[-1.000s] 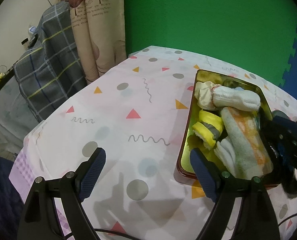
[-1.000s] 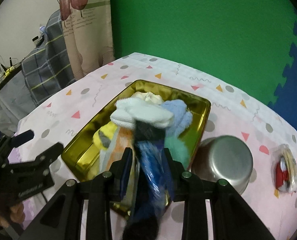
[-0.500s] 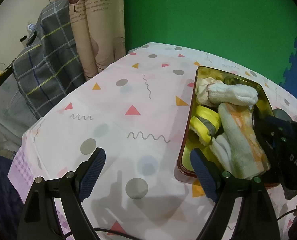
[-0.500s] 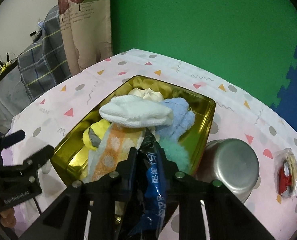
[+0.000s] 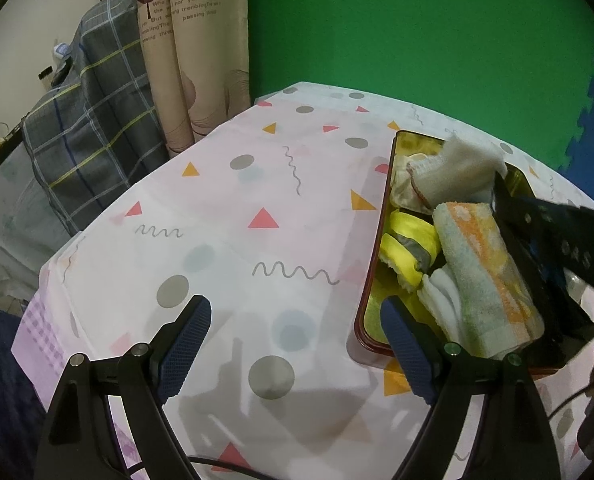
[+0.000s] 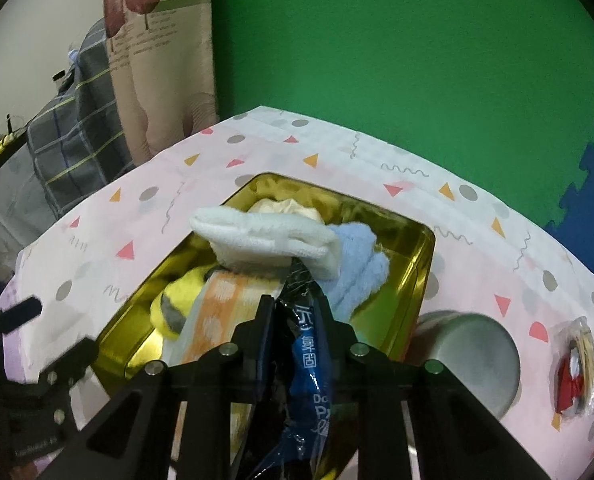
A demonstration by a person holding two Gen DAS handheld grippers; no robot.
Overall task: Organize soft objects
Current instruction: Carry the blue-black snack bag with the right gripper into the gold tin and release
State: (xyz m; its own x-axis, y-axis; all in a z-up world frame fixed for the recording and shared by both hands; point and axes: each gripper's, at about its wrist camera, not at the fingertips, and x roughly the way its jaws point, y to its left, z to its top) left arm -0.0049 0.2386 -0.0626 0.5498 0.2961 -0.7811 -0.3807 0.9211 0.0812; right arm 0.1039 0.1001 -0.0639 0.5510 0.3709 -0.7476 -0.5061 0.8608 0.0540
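A gold tin (image 6: 417, 256) on the table holds several soft items: a white rolled sock (image 6: 265, 240), a blue cloth (image 6: 361, 268), a yellow and grey sock (image 6: 177, 300) and an orange-patterned towel (image 6: 217, 312). My right gripper (image 6: 293, 304) is shut on a blue and black plastic packet (image 6: 309, 356) and pushes its tip under the white sock, over the tin. My left gripper (image 5: 297, 344) is open and empty above the tablecloth, its right finger at the tin's near-left corner (image 5: 367, 336). The towel (image 5: 485, 276) and yellow sock (image 5: 409, 244) also show in the left wrist view.
A steel bowl (image 6: 473, 356) stands upside down right of the tin. A small wrapped red and yellow item (image 6: 577, 368) lies at the far right. A plaid cloth (image 5: 85, 136) and curtain (image 5: 193, 60) are beyond the table's left edge. A green wall is behind.
My right gripper has pushed the packet forward and deeper into the tin, lifting the white sock's end. My left gripper has stayed almost still and open.
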